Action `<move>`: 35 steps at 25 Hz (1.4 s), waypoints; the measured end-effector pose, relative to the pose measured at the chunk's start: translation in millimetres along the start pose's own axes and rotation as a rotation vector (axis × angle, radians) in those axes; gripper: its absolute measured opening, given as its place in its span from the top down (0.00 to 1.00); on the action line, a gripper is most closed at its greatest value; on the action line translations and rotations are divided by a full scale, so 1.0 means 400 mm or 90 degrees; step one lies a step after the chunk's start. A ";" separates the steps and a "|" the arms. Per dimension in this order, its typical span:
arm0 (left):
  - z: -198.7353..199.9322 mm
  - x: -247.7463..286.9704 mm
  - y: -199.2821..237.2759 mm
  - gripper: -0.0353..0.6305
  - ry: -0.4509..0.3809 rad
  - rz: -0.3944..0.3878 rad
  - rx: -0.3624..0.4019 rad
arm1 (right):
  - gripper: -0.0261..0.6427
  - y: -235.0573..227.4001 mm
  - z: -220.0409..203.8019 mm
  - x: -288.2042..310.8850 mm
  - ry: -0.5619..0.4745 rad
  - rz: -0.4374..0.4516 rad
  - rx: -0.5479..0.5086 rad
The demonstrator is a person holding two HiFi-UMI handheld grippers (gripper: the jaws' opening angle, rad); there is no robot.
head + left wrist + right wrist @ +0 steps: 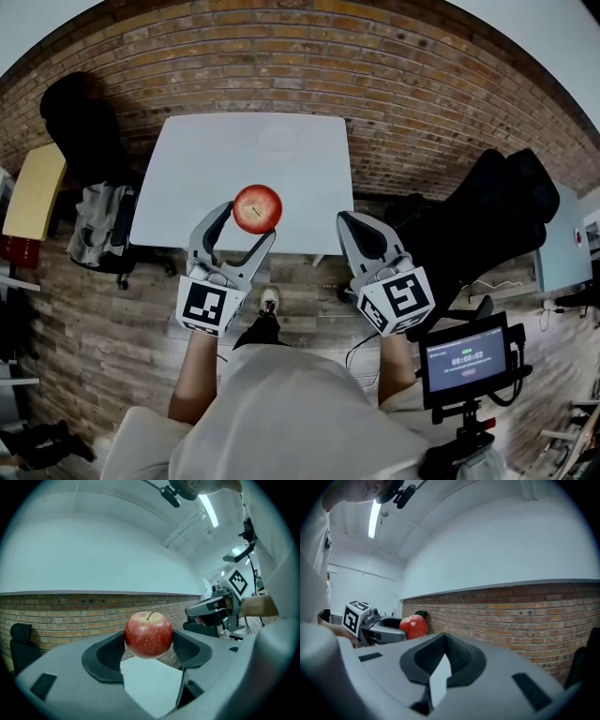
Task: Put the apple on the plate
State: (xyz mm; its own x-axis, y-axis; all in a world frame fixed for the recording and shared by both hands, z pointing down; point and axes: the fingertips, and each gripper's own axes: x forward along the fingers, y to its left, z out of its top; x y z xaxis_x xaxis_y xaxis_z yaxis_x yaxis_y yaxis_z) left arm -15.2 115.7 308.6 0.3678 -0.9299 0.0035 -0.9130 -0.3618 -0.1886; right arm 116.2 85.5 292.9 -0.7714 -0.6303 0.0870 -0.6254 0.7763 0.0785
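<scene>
A red apple [257, 208] is held in the air by my left gripper [251, 221], just over the near edge of the white table [206, 178]. In the left gripper view the apple [149, 634] sits squeezed between both dark pads [108, 654], stem up. A faint white plate [278, 138] lies on the far middle of the table. My right gripper [347, 221] hovers to the right of the apple, jaws shut and empty; its own view shows the closed gripper [442, 657] and the apple [413, 626] off to its left.
A black chair [82, 127] with a draped cloth stands left of the table, next to a yellow tabletop [34, 187]. Dark bags or a seat [492, 220] sit at the right. A small monitor on a stand [466, 359] is near my right arm. A brick wall [61, 613] lies beyond.
</scene>
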 end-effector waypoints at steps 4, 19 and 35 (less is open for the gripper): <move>-0.008 0.051 0.063 0.45 -0.004 -0.005 0.001 | 0.96 -0.027 0.010 0.065 0.003 -0.004 0.003; -0.042 0.214 0.250 0.45 -0.007 -0.021 -0.008 | 0.96 -0.117 0.016 0.281 0.017 -0.018 0.026; -0.083 0.347 0.353 0.45 0.001 -0.046 -0.017 | 0.96 -0.214 0.064 0.385 -0.061 -0.050 0.062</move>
State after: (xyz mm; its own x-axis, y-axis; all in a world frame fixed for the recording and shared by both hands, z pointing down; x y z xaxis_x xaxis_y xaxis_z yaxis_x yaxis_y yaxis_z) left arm -99.0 -66.6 315.1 0.4331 -0.9011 0.0186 -0.8882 -0.4302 -0.1612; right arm 48.0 -77.8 274.3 -0.7246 -0.6890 -0.0115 -0.6889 0.7247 -0.0155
